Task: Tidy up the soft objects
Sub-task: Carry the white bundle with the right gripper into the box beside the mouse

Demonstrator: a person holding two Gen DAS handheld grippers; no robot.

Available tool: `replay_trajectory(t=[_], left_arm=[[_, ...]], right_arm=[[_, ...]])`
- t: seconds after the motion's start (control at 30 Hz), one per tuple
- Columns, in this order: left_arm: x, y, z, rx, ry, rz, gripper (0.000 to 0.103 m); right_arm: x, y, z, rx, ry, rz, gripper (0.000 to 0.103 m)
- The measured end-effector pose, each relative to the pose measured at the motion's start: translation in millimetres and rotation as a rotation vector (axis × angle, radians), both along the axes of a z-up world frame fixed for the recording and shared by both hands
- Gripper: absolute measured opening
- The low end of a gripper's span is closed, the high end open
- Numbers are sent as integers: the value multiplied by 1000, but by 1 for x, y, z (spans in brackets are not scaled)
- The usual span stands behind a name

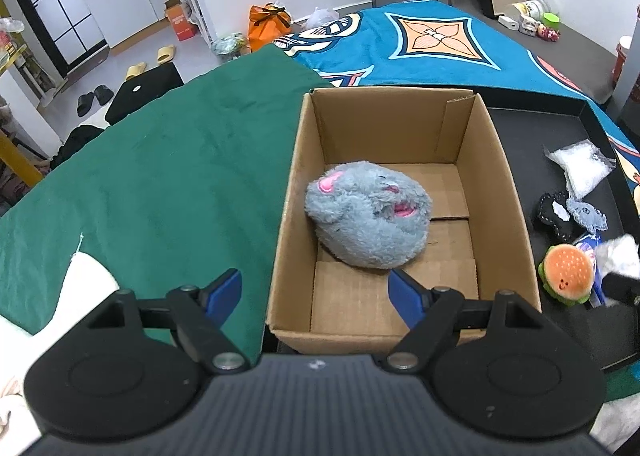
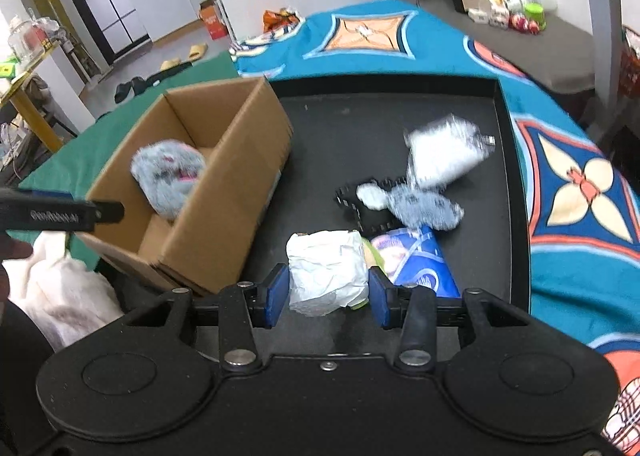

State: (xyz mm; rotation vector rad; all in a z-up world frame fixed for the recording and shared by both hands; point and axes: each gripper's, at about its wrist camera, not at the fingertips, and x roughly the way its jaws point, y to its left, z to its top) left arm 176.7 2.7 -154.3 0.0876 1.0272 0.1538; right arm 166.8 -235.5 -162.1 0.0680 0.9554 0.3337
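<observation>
Right tool (image 2: 328,296) clamped on white wad (image 2: 328,272) — left tool (image 1: 316,292) apart over box (image 1: 288,191) — grey plush (image 1: 368,215) inside

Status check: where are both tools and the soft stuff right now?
Left tool open, empty, over cardboard box; grey plush inside. Right tool around white wad on black tray, grip unconfirmed. Nothing in the way.

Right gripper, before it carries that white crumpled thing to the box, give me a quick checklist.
1. White wad sits between the right gripper jaws: ok.
2. Jaws firmly closed on it: cannot tell.
3. Cardboard box open on top: ok.
4. Room beside the grey plush in the box: ok.
5. Left gripper clear of the box opening: not ok, its open jaws hover over the near rim.
</observation>
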Motion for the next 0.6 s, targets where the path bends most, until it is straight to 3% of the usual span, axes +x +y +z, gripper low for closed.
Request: replay_trajectory(t=[0.27,0.6], left_arm=[[-3,10,1,-37,-20,13,78],[-4,28,-1,-113,-29,43,68]], right_arm=[[11,17,22,-9,-62,9,42],[25,44,42,-6,-135,10,42]])
